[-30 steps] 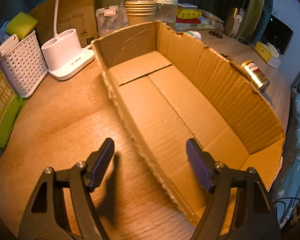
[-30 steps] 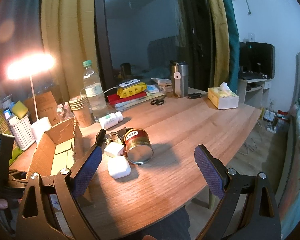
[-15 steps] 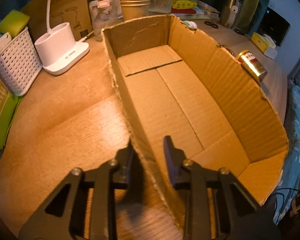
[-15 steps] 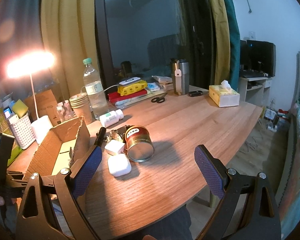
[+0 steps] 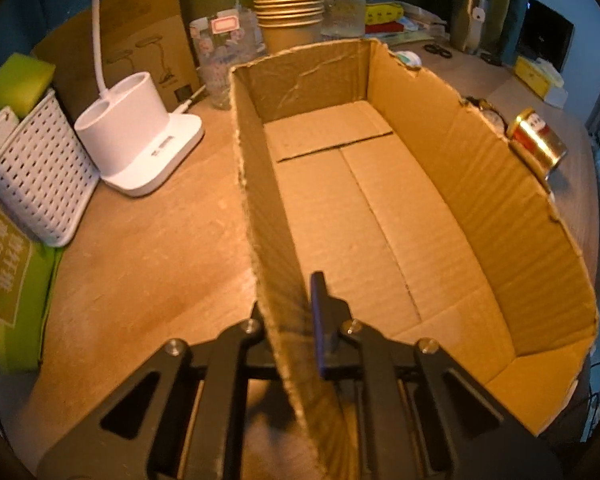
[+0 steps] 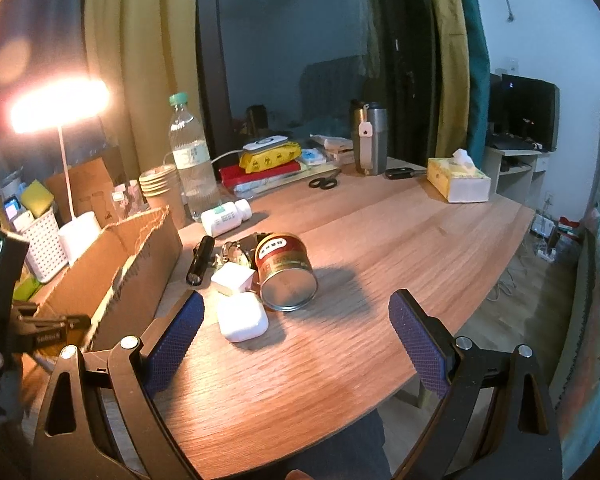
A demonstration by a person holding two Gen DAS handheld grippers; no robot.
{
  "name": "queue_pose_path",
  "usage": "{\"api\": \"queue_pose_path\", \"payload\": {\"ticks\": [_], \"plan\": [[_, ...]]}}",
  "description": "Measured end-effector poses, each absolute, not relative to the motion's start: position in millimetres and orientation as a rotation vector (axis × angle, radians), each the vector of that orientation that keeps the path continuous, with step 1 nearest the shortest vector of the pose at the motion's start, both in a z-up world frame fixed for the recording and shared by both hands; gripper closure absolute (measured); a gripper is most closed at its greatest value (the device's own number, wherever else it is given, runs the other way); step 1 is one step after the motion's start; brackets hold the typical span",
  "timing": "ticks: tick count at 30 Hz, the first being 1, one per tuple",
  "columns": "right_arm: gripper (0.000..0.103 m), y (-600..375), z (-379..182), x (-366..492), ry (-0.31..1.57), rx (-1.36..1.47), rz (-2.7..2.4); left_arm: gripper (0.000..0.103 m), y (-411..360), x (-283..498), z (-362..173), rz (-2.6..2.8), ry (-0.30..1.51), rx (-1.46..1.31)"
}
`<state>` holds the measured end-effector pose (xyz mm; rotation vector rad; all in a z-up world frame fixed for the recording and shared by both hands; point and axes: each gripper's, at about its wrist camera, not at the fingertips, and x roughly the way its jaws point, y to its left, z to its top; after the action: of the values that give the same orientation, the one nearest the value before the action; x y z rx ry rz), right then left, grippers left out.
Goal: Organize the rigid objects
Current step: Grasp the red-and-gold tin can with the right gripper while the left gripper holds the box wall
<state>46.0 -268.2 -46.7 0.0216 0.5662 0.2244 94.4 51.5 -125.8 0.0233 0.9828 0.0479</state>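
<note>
Left gripper (image 5: 296, 320): clamping the near long wall of the cardboard box (image 5: 380, 200), one finger outside, one inside, jaws having just been closing onto the ragged top edge. Box interior lying bare, standing on the wooden table (image 6: 380, 280) beside a white lamp base (image 5: 140, 148) and a white lattice basket (image 5: 36, 184).

Right gripper (image 6: 296, 324): hovering wide apart, holding nothing, over open tabletop.

Lying just outside the box's far wall, crowding together: gold-and-red can (image 6: 286, 272) on its side, white case (image 6: 242, 317), white cube (image 6: 233, 278), black flashlight (image 6: 199, 260), pill bottle (image 6: 225, 218). Broad bare wood stretching to the right table edge.
</note>
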Motion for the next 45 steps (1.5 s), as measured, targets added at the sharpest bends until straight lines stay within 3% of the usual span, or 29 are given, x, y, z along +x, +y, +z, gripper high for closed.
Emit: {"api": "queue_pose_path", "payload": {"ticks": [24, 39, 43, 45], "plan": [[0.008, -241, -79, 155, 0.725, -0.057, 0.267, 0.093, 52, 95, -129, -0.025, 0.914, -0.014], [0.009, -232, -97, 178, 0.790, -0.054, 0.288, 0.093, 54, 92, -128, -0.018, 0.896, -0.048], [0.021, -230, -98, 179, 0.800, -0.060, 0.289, 0.093, 55, 92, -128, -0.014, 0.894, -0.049], [0.021, -229, -98, 179, 0.803, -0.063, 0.292, 0.093, 54, 92, -128, -0.012, 0.891, -0.045]]}}
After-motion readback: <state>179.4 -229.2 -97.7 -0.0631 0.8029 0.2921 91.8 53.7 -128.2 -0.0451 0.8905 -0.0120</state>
